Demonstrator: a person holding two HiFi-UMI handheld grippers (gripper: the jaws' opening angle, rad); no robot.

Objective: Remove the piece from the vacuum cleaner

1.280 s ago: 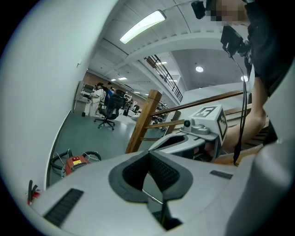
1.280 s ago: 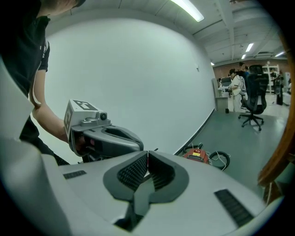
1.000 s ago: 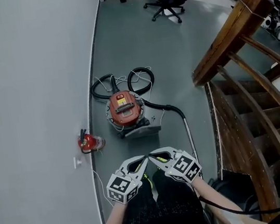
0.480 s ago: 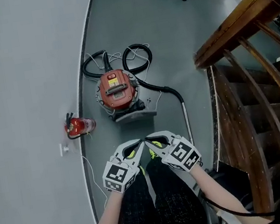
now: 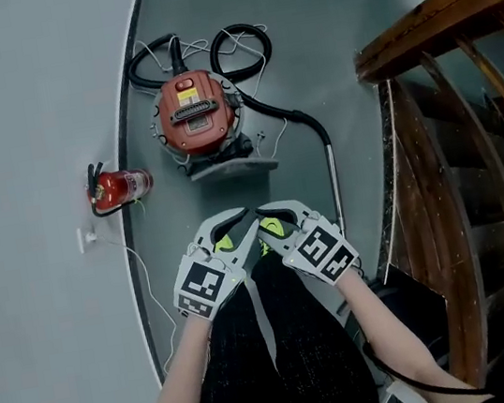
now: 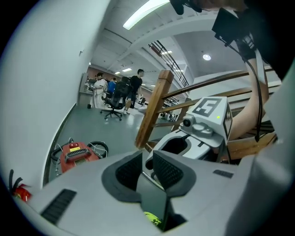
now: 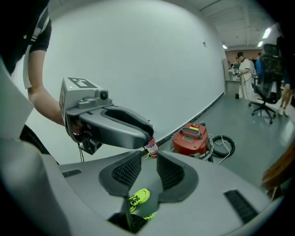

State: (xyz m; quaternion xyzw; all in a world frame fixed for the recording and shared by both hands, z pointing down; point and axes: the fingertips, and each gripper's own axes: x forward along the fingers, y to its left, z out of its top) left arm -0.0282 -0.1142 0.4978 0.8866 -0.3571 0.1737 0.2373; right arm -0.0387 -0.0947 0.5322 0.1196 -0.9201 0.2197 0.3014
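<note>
Lower now than a second ago, and with the fingers on both sides just eased apart from fully clenched. Further up the head view too, the red vacuum cleaner (image 5: 194, 112), with the office chair gone off the top edge.

Far left: plain grey wall (image 5: 24, 137), a white socket (image 5: 81, 240) on it, a thin white lead trailing down from there. Just right of that, at the foot of the wall, a red fire extinguisher (image 5: 117, 187) on the grey floor (image 5: 325, 61). Next along, the vacuum cleaner itself, sitting on the floor close to the wall, well ahead of both grippers and touched by neither. Behind it, loops of black hose (image 5: 241, 41). Off its right side, more hose curving into a metal tube (image 5: 334, 183) that runs toward the near edge, past the right gripper.

Down at the near end, left gripper (image 5: 237, 227), fingers (image 6: 128, 170) released. Only a narrow gap there, nothing in it, just floor and a neon-yellow shoe (image 6: 152, 220) below. Right beside it, tips almost meeting, right gripper (image 5: 278, 218), fingers (image 7: 170, 173) likewise released and holding nothing, with the vacuum cleaner in sight beyond them. Far right: wooden stair rail (image 5: 437, 19) with its balusters dropping away.
</note>
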